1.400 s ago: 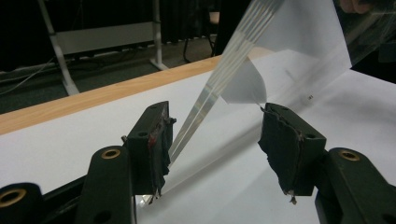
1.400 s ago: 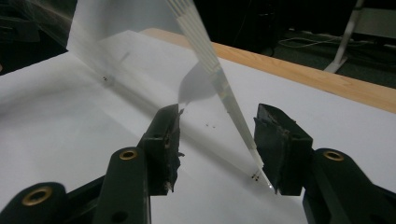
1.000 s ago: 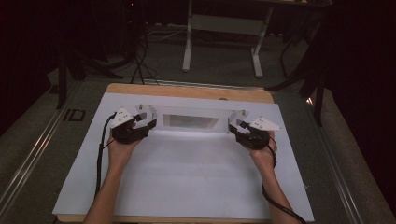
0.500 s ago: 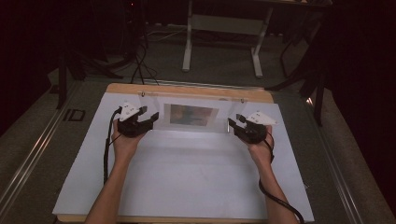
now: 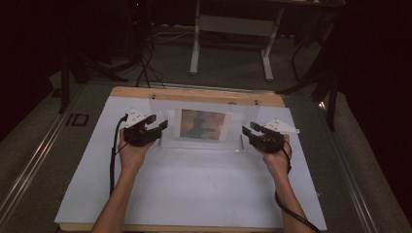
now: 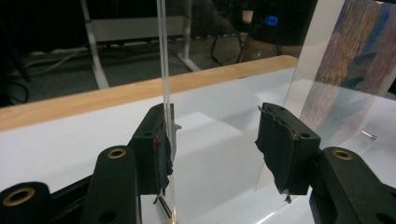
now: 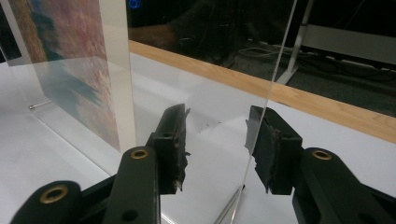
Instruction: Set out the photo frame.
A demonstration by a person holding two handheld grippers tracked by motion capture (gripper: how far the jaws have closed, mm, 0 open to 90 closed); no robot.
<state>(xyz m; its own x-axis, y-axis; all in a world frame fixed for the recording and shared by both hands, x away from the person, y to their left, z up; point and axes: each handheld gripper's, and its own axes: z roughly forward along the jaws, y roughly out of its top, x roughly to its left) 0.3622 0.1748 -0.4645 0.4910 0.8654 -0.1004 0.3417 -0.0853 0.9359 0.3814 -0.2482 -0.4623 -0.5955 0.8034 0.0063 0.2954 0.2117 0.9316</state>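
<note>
Between my two grippers stands a clear acrylic picture frame (image 5: pixel 201 127), upright on the white table (image 5: pixel 194 194), with a blurred painting of rusty reds and blues at its middle. My left gripper (image 5: pixel 154 129) straddles the frame's one end with jaws spread, just now closing a little; one pad (image 6: pixel 161 154) touches the sheet, the other stands off. My right gripper (image 5: pixel 251 133) straddles the other end, one pad against the edge, whether pinching I cannot tell. The painting's subject stays unreadable.
</note>
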